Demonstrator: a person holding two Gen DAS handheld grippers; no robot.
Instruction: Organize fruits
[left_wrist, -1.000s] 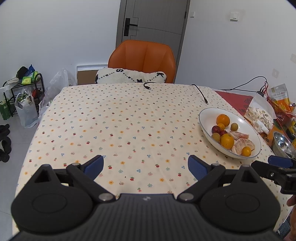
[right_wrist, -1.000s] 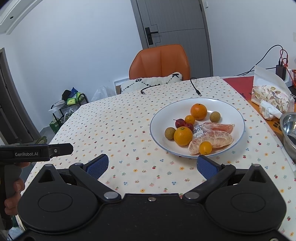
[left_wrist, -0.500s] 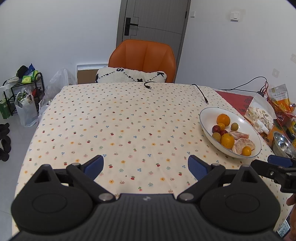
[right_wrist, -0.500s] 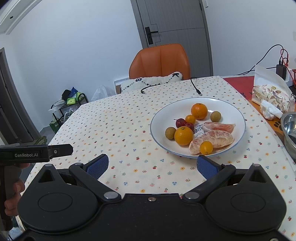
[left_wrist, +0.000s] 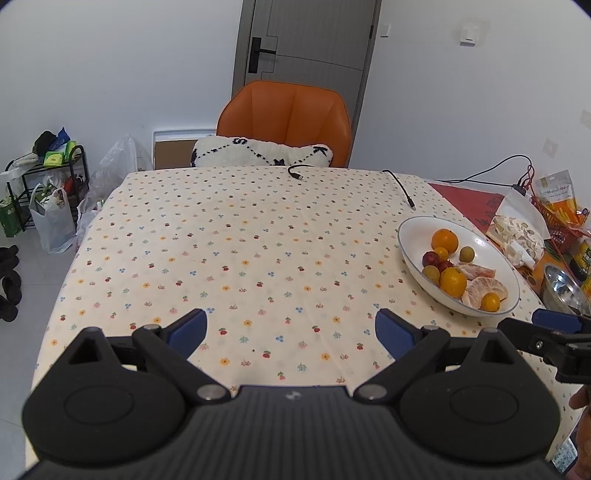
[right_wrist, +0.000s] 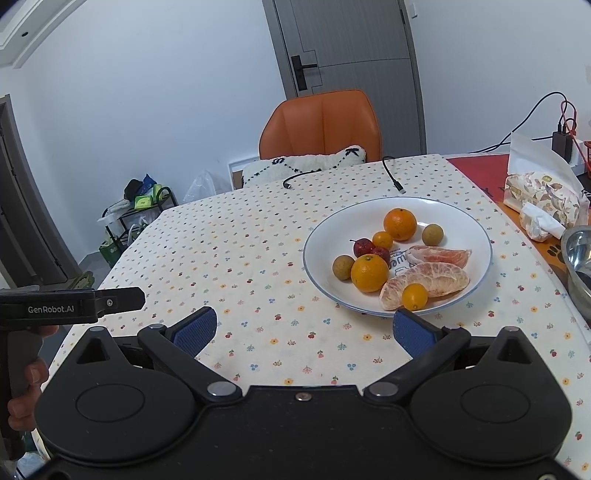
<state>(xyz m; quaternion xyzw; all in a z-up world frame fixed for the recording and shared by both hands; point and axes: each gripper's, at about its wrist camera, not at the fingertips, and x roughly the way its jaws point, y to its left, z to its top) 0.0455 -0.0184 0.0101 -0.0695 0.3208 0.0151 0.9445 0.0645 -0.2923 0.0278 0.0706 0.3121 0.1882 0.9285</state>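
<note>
A white plate (right_wrist: 469, 225) with a blue rim holds mixed fruit: two oranges (right_wrist: 369, 272), small kumquats (right_wrist: 414, 296), peeled pomelo segments (right_wrist: 434, 279), red fruits (right_wrist: 364, 246) and brown longans (right_wrist: 432, 234). In the left wrist view the plate (left_wrist: 413, 232) lies at the right of the table. My right gripper (right_wrist: 303, 330) is open and empty, just short of the plate's near rim. My left gripper (left_wrist: 290, 328) is open and empty above bare tablecloth, left of the plate.
The table wears a flower-print cloth (left_wrist: 240, 251). Two cable ends (left_wrist: 410, 201) lie at the far side. An orange chair (left_wrist: 284, 118) with a cushion stands behind. A steel bowl (right_wrist: 580, 258), a tissue pack (right_wrist: 541, 199) and snack bags (left_wrist: 557, 195) crowd the right edge.
Both views have shifted very slightly; the plate sits a touch closer in the right wrist view. Both grippers stay open and empty.
</note>
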